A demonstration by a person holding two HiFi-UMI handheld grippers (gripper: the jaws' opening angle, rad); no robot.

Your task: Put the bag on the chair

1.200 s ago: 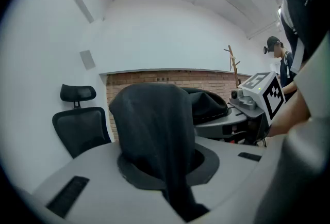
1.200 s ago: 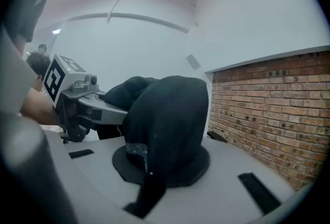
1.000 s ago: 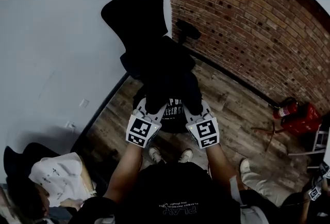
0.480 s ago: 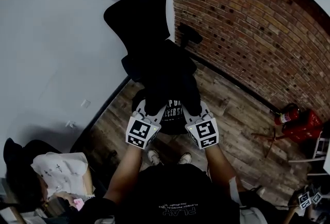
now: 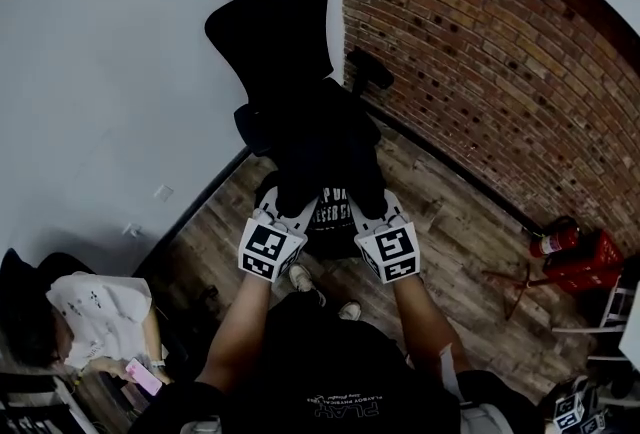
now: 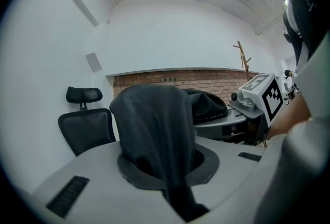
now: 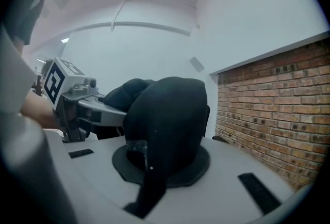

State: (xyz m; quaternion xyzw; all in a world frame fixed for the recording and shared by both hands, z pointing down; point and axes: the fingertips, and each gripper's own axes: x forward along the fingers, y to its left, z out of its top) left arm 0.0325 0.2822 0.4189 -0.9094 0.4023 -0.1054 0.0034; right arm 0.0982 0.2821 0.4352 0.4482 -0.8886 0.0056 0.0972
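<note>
A black bag (image 5: 330, 214) with white print hangs between my two grippers, just in front of a black office chair (image 5: 278, 40) with a headrest. In the head view my left gripper (image 5: 288, 210) and right gripper (image 5: 368, 212) sit side by side, each shut on a bag strap. In the left gripper view the dark strap fabric (image 6: 154, 130) bulges up out of the jaws and hides the fingertips. The right gripper view shows the same, with black strap fabric (image 7: 170, 125) clamped in the jaws. The chair seat (image 5: 312, 127) lies beyond the bag.
A brick wall (image 5: 480, 62) runs along the right and a white wall (image 5: 100, 72) along the left, with the chair in the corner. A red extinguisher and crate (image 5: 568, 254) stand on the wood floor at right. A seated person in white (image 5: 95, 307) is at lower left.
The chair has drifted slightly right and up in the head view, and my feet have shifted. Both grippers keep hold of the bag. The seated person at lower left has moved down.
</note>
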